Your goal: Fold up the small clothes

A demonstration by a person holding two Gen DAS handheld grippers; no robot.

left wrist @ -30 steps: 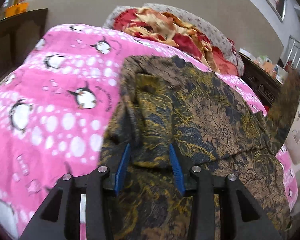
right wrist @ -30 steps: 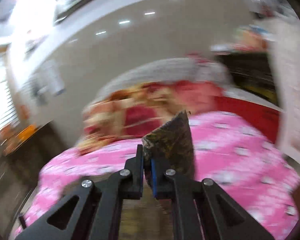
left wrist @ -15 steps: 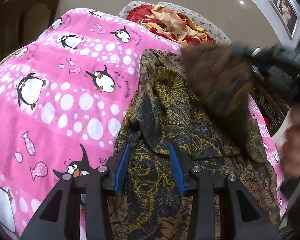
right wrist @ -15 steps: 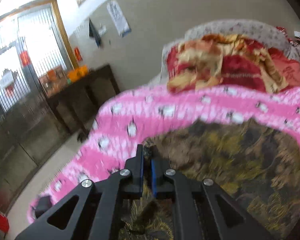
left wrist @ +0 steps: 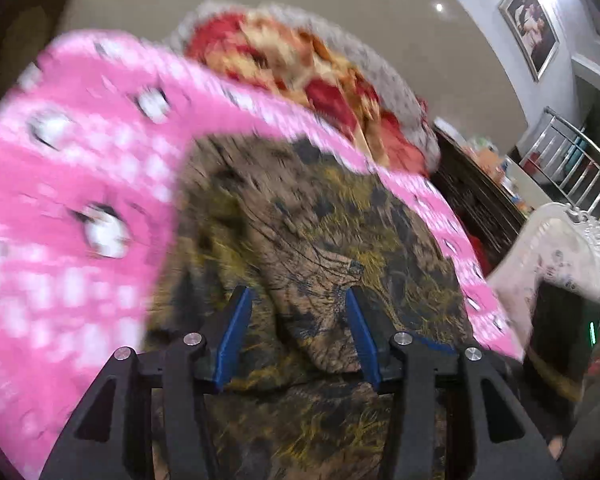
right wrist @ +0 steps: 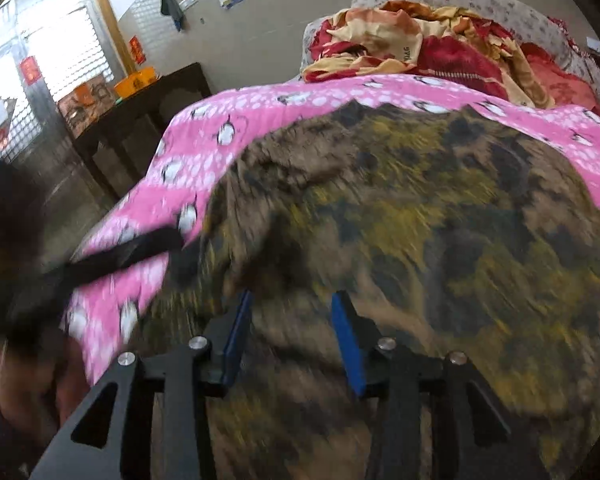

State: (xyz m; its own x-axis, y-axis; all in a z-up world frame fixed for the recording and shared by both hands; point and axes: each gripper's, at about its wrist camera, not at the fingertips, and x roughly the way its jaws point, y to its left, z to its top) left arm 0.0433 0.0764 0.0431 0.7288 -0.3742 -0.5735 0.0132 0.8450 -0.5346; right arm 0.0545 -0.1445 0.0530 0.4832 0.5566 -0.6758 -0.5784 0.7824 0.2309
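There, a brown patterned garment (right wrist: 440, 220) covers the pink penguin blanket (right wrist: 204, 160).

I see the garment (left wrist: 320, 232) in brown, with mustard-yellow and dark navy floral swirls. Bedcover (left wrist: 80, 184) under it is hot pink, white dots, black-and-white penguins. Crumpled blanket (right wrist: 432, 48) is red and cream-gold. Pillow (right wrist: 480, 0) behind it is pale with a small floral print. My left claw (left wrist: 298, 334) and right claw (right wrist: 292, 338) are black, with blue pads (left wrist: 236, 332).
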